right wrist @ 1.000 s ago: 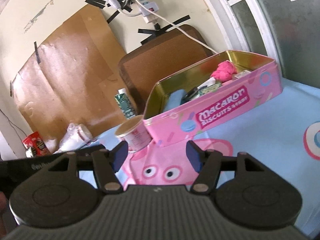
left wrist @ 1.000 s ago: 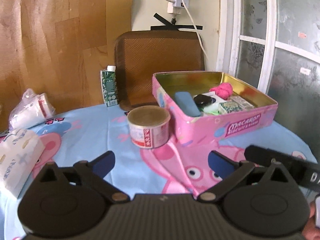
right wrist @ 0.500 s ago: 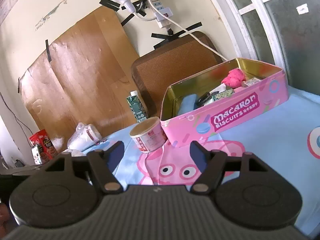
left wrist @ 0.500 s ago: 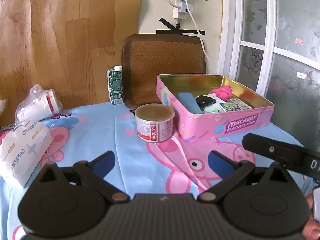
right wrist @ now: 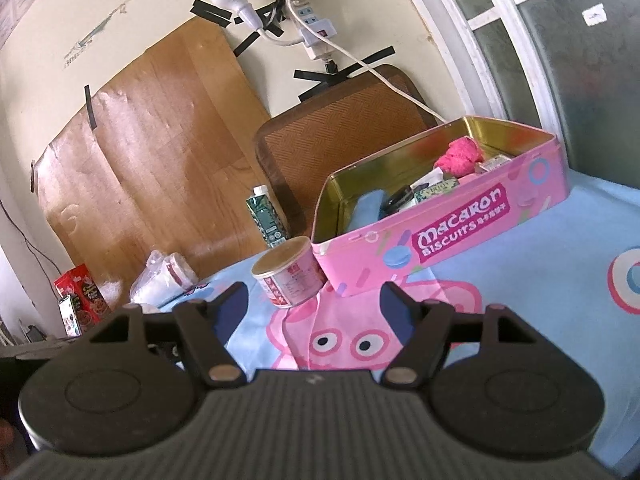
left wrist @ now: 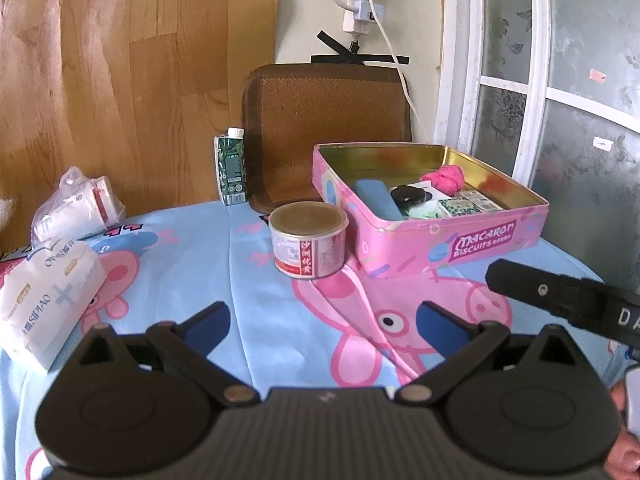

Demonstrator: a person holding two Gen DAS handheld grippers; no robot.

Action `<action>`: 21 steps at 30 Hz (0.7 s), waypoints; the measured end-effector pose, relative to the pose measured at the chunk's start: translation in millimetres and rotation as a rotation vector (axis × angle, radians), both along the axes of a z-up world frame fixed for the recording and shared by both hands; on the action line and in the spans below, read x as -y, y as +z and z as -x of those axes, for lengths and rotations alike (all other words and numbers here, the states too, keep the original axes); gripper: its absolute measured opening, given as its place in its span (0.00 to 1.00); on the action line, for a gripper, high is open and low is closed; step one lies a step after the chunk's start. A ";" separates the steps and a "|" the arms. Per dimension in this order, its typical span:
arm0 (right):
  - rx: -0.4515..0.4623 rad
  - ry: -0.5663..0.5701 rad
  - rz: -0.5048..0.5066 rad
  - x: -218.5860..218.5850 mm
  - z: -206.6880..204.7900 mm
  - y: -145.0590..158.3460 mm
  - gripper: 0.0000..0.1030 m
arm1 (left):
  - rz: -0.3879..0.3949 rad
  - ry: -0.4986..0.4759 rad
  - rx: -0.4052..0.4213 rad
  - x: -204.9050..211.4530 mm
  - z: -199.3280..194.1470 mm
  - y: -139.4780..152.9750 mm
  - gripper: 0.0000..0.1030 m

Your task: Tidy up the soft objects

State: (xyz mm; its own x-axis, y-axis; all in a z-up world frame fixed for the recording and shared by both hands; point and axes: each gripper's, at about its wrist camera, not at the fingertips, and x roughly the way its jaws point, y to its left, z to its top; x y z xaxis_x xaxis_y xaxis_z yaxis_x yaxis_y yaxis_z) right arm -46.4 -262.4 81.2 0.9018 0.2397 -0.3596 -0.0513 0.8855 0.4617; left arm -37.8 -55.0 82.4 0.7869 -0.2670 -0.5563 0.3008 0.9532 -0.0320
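A pink macaron biscuit tin [left wrist: 460, 242] [right wrist: 448, 236] stands open on the cartoon tablecloth. Inside lie a pink fluffy ball [left wrist: 444, 178] [right wrist: 460, 156], a blue soft pad [left wrist: 378, 198] [right wrist: 368, 208], a black round item [left wrist: 408, 195] and small printed packets [left wrist: 468, 205]. My left gripper [left wrist: 322, 326] hovers open over the cloth, well short of the tin, with nothing between its fingers. My right gripper [right wrist: 316, 308] is also open and empty, in front of the tin. Part of the right tool's black body [left wrist: 560, 296] shows at the left wrist view's right edge.
A round can [left wrist: 308, 240] [right wrist: 288, 276] stands just left of the tin. A green carton [left wrist: 231, 170] [right wrist: 266, 216] and a brown woven mat [left wrist: 328, 120] lean at the wall. A tissue pack [left wrist: 44, 300] and a plastic bag [left wrist: 76, 210] lie left. A window [left wrist: 560, 80] is right.
Both cameras have drawn back and up a little, so the tin and can look smaller and farther. The right gripper's fingers stand a bit wider than a second ago.
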 end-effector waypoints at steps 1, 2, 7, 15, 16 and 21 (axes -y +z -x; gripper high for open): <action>-0.001 0.000 -0.001 -0.3 0.2 -0.5 0.73 | 0.001 0.002 0.001 -0.1 -0.1 -0.5 1.00; -0.003 0.002 -0.002 -0.2 -0.1 -1.3 0.73 | 0.001 0.004 0.001 0.0 -0.4 -0.8 1.00; -0.014 0.001 -0.006 1.0 -1.4 -5.0 0.73 | 0.013 0.001 -0.017 -0.7 -5.0 -3.9 1.00; -0.032 -0.004 -0.009 3.3 -5.7 -9.7 0.73 | -0.005 0.011 -0.003 -0.1 -9.6 -7.8 1.00; -0.034 -0.003 -0.009 3.0 -6.4 -10.3 0.73 | -0.006 0.012 0.001 -0.3 -10.3 -7.8 1.00; -0.039 0.003 0.001 1.9 -9.5 -12.4 0.73 | -0.011 0.038 0.018 -3.9 -12.0 -8.4 1.00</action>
